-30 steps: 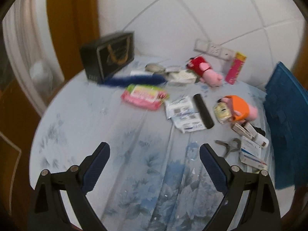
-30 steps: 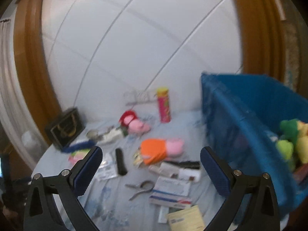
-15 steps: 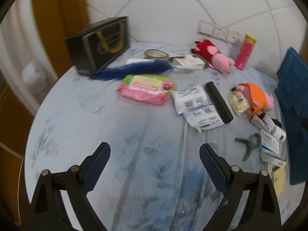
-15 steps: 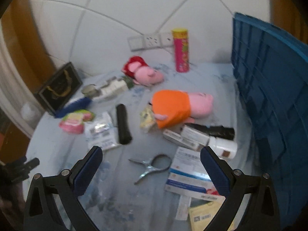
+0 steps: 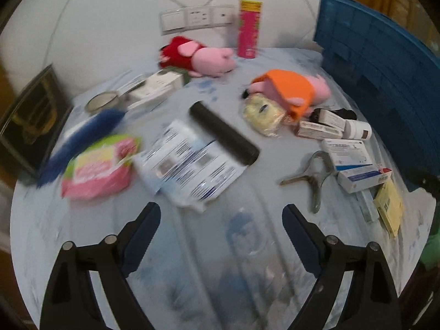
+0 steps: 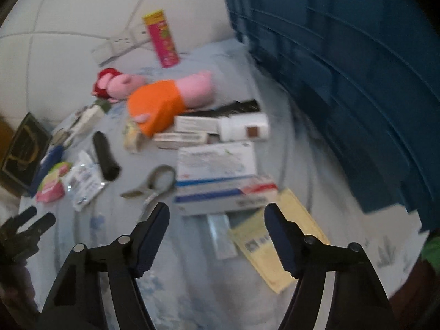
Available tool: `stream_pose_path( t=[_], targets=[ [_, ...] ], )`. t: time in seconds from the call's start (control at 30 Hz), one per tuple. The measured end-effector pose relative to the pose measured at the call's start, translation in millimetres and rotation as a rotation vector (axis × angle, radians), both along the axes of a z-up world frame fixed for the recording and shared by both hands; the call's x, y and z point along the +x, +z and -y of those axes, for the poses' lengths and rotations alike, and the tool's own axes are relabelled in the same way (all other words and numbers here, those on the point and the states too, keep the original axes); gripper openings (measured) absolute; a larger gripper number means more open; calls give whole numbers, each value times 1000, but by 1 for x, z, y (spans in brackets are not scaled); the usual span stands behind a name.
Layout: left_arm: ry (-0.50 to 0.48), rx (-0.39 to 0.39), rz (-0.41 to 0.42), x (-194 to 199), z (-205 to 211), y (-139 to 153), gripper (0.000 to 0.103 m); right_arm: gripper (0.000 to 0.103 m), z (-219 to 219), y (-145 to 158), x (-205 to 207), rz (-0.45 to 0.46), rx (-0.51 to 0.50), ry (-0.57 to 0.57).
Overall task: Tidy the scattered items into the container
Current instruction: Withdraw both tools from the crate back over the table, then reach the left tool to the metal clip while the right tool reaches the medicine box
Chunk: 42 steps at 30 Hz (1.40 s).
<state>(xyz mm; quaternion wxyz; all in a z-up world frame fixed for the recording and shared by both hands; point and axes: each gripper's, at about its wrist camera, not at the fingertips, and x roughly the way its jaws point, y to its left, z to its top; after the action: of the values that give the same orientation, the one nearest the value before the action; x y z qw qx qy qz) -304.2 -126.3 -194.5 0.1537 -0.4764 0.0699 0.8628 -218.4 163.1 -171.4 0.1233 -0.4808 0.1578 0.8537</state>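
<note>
The right claw (image 6: 217, 222) hangs with its jaws wide apart and empty, just above the stacked cartons (image 6: 220, 181) and touching nothing. The left claw (image 5: 221, 222) is equally spread and empty, over bare cloth near the front edge of the desk (image 5: 82, 233). Beside the cartons lie a yellow packet (image 6: 275, 239), a metal clip (image 6: 154, 184) and a white bottle (image 6: 244, 129), all close to the right edge, where the blue crate (image 6: 343, 82) stands. Farther back an orange plush (image 6: 162, 104) and a red plush (image 5: 192, 55) rest mid-desk, with a pink tube (image 5: 249, 27) upright at the back edge. Toward the left edge sit a black roll (image 5: 224, 134), foil sachets (image 5: 189, 162), a pink wipes pack (image 5: 96, 165) and a blue feather (image 5: 79, 134). The cartons look light and stiff, best pinched across the short sides; the plush is soft and forgiving anywhere; the sachets and packet are thin and slippery, likely needing an edge grip.
</note>
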Motion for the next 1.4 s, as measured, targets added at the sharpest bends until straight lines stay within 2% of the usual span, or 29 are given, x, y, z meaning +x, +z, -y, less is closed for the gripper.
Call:
stream_pose_path(
  t=[0.07, 0.27, 0.4, 0.47, 0.53, 0.7, 0.87, 0.97, 1.03, 1.17, 1.3, 1.4],
  targets=[
    [18, 1, 9, -10, -2, -2, 91, 73, -2, -1, -2, -1, 1, 10],
    [89, 11, 17, -44, 1, -3, 91, 73, -2, -3, -44, -27, -3, 67],
    [56, -28, 6, -61, -14, -9, 91, 72, -16, -10, -67, -10, 16, 47],
    [33, -21, 19, -65, -23, -15, 91, 67, -25, -19, -69, 4, 9, 25],
    [-22, -7, 31, -64, -39, -21, 90, 58, -28, -27, -61, 14, -5, -7],
    [-238, -16, 55, -52, -90, -40, 90, 54, -33, -44, -40, 38, -41, -89],
    [-436, -70, 52, -38, -130, -57, 90, 54, -35, -60, -29, 51, -75, -150],
    [-481, -104, 73, -39, -139, -76, 90, 54, -33, -68, -35, 47, -93, -166],
    [-492, -121, 88, -41, -142, -86, 77, 54, -31, -74, -38, 44, -105, -177],
    [-480, -93, 90, -48, -140, -91, 70, 55, -28, -84, -45, 39, -129, -198],
    [-463, -64, 89, -56, -136, -93, 50, 60, -25, -95, -53, 34, -153, -219],
    [-439, -59, 76, -61, -134, -92, 47, 59, -22, -104, -58, 30, -171, -235]
  ],
)
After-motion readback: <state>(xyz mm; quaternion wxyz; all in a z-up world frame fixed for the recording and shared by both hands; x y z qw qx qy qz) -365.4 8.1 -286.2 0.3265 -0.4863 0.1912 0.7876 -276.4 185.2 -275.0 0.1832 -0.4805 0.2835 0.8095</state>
